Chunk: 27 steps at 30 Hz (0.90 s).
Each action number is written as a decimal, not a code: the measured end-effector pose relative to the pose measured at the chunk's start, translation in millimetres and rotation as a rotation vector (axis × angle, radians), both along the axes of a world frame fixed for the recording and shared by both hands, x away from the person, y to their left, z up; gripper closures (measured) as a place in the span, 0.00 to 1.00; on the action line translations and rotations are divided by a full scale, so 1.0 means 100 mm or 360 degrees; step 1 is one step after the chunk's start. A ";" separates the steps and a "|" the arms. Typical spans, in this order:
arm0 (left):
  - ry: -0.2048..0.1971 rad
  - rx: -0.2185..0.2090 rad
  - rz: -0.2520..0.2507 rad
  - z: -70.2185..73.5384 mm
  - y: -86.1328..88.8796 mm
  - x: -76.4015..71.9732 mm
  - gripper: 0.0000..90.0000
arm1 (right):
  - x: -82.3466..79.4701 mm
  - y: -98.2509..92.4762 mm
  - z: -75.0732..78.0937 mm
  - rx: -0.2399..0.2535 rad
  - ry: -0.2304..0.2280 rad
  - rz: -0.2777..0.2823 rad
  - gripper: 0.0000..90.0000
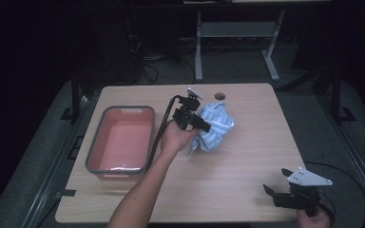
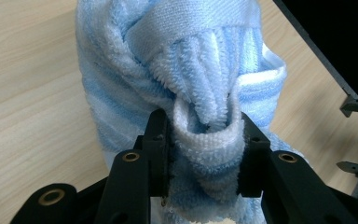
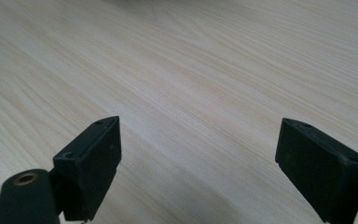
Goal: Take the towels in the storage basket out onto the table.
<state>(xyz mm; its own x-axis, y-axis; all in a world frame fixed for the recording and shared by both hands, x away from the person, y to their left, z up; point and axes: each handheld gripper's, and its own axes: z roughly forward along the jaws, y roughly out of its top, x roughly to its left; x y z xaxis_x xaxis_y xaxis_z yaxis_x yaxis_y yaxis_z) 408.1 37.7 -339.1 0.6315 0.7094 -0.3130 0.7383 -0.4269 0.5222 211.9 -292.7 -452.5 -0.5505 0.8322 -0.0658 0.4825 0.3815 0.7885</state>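
Terry cloth, soft, light and limp: my left claw [image 2: 205,154] pinches a bunched fold of the pale blue striped towel [image 1: 215,125] at table centre, three o'clock of the pink rectangular basin [image 1: 121,140]; my right claw [image 3: 200,172] stands spread.

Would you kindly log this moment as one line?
left gripper: shut on towel | right gripper: open, over bare table | bin: left of towel

The towel [image 2: 186,70] is fluffy looped cloth with a flat woven band. The table [image 3: 191,70] is pale, matt wood grain. The tub [image 1: 121,140] looks like smooth plastic.
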 end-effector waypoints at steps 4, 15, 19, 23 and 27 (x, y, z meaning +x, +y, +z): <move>-0.0003 0.0002 0.0007 -0.08 -0.03 0.00 0.70 | 0.00 0.00 0.00 0.0002 -0.0002 0.0003 0.15; 0.0039 -0.0046 0.0045 -0.31 -0.08 -0.02 0.69 | 0.01 0.00 0.00 0.0002 -0.0004 0.0000 0.15; 0.0044 -0.0046 0.0039 -0.38 -0.10 -0.02 0.69 | 0.01 0.00 0.00 -0.0002 -0.0003 0.0001 0.15; 0.0050 -0.0056 0.0038 -0.43 -0.12 -0.02 0.69 | 0.00 0.00 0.00 0.0000 0.0009 0.0004 0.15; 0.0054 -0.0061 0.0033 -0.47 -0.15 -0.02 0.69 | 0.01 0.00 0.00 -0.0005 -0.0001 0.0012 0.15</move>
<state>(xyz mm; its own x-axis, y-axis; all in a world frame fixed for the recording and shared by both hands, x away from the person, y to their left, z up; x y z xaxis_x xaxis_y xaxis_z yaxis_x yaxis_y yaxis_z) 405.6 22.9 -385.8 0.6054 0.7094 -0.3609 0.7643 -0.3914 0.5125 213.1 -292.6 -452.9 -0.5569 0.8277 -0.0686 0.4789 0.3875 0.7877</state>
